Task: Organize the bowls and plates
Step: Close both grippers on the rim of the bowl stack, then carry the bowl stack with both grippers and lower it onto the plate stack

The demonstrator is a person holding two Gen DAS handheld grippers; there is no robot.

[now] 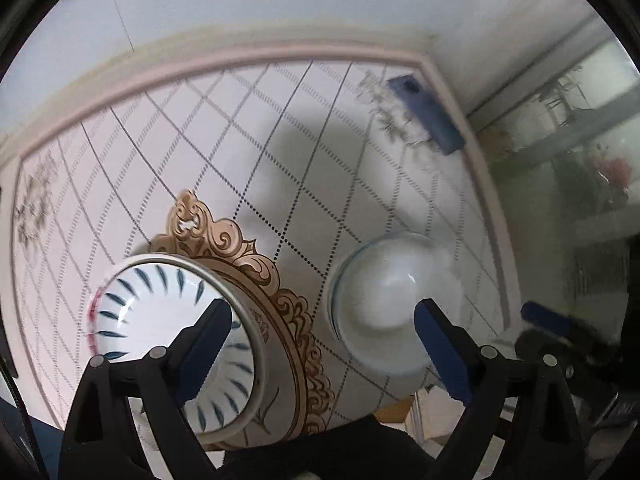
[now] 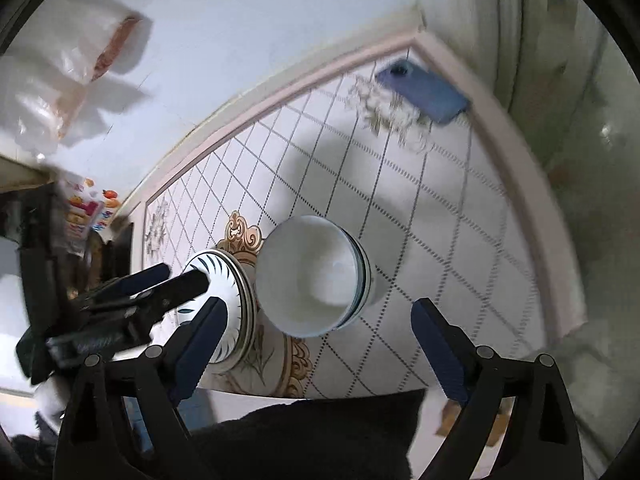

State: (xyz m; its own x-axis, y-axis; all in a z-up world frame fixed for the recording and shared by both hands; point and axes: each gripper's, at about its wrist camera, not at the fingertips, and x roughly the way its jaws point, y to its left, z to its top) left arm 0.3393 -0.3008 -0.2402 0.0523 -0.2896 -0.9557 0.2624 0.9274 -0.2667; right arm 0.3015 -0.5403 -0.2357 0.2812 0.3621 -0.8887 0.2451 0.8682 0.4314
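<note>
Both grippers — left (image 1: 322, 334) and right (image 2: 316, 338) — are held wide open and empty above the desk (image 1: 248, 128), presumably for grasping: the patterned bowl (image 1: 160, 312) is set on a plate (image 1: 280, 344) at left, the white bowls (image 2: 316, 276) stacked just right.

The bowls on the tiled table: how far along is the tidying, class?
Done: a leaf-patterned bowl sits on the ornate plate; plain white bowls look nested in a stack beside it. In hand: nothing; left gripper and right gripper are open. Left: possibly merging the two groups.
</note>
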